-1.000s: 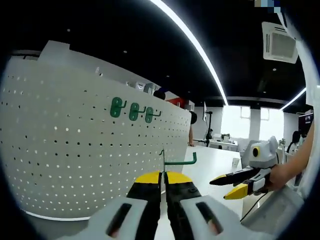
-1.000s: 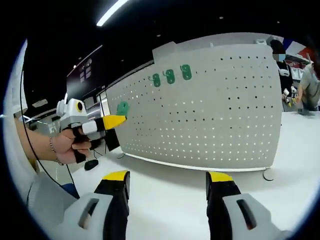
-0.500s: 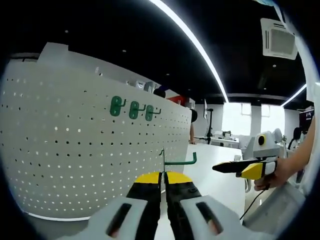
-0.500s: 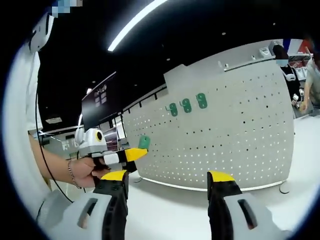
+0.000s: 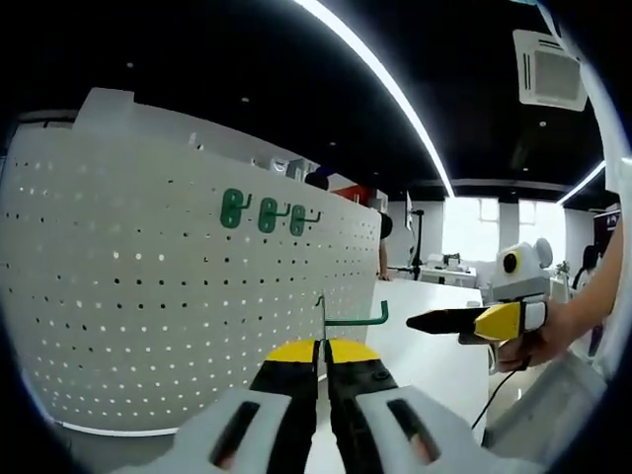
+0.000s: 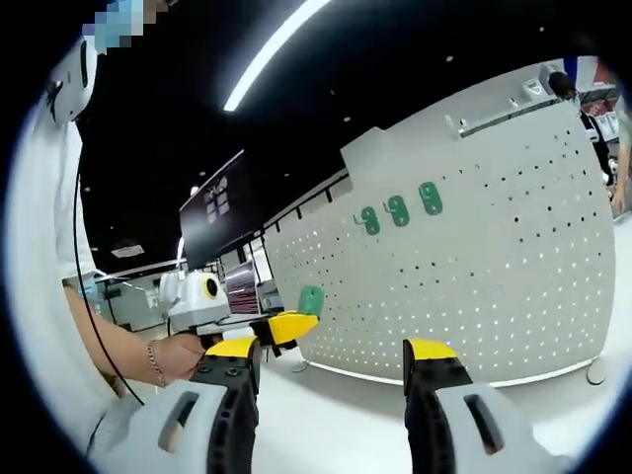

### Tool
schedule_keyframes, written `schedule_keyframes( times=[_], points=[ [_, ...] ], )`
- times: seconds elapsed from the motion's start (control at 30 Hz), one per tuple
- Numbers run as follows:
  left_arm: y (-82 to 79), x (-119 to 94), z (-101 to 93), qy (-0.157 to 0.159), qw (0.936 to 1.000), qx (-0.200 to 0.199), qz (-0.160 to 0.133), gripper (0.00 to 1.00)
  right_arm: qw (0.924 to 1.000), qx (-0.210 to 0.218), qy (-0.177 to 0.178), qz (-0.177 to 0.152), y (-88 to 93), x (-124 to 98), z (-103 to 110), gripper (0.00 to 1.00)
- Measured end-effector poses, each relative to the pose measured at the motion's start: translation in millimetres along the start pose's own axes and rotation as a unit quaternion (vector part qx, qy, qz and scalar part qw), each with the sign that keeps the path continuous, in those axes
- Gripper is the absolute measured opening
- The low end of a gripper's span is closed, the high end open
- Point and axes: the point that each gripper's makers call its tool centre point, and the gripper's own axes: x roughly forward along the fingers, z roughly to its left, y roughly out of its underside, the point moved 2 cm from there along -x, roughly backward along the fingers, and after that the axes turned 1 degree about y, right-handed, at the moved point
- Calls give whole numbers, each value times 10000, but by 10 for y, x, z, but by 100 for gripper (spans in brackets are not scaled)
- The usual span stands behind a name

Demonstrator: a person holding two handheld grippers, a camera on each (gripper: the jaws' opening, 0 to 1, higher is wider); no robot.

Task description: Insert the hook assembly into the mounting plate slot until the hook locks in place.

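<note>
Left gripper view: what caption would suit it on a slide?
Left gripper pinching a green hook before a white pegboard already carrying three hooks.

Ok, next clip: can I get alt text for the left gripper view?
The left tool, shut on a green hook, points toward a white perforated board that already carries three green hooks near its top. The right tool, held in a hand, comes in from the right.
</note>
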Motion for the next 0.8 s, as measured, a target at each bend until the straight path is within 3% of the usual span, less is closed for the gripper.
schedule_keyframes(
  times=[0.37,0.8],
  points=[
    [-10,-16,9,-53,10000,73,1,2,9990,398,-182,-124,-42,270,87,52],
    [-16,-25,17,-98,9999,77,-3,2,9986,395,-357,-67,-62,506,185,51]
  ],
)
